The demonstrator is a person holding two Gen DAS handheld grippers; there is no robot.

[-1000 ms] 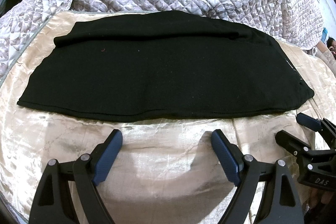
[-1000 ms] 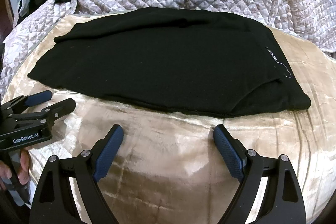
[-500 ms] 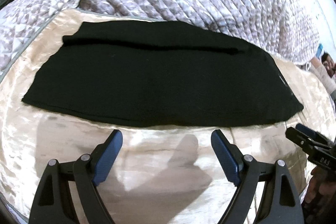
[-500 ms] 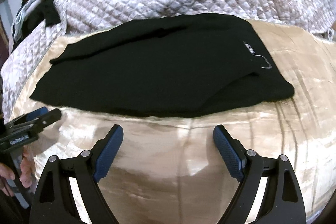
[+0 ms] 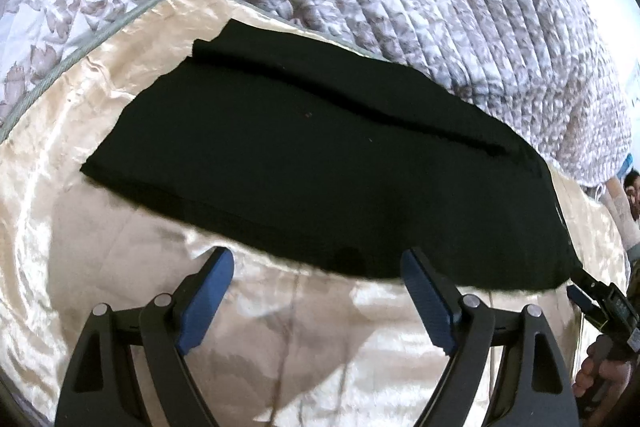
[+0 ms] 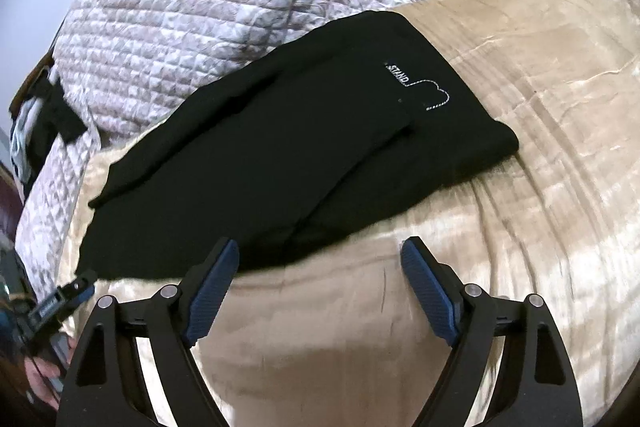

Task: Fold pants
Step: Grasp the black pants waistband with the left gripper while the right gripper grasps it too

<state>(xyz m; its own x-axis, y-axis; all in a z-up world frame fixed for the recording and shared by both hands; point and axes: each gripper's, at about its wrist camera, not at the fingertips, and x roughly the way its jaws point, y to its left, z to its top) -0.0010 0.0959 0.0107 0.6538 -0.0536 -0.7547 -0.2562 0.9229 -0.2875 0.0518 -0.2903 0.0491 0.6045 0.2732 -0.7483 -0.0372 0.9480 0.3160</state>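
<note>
Black knit folded pants (image 5: 320, 163) lie flat on shiny beige satin bedspread (image 5: 120, 267). Left gripper (image 5: 316, 291) and right gripper (image 6: 320, 275) hover near edge, jaws apart, empty. Pants' black folds hard to separate.

Left gripper (image 5: 316, 287) spread wide above beige blanket (image 5: 280, 339), black pants (image 5: 320, 167) just ahead (right gripper (image 5: 580, 287) at far right).

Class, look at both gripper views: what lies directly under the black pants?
The black pants lie flat on a shiny beige satin cover, visible around them. Whatever is beneath that cover is hidden.
</note>
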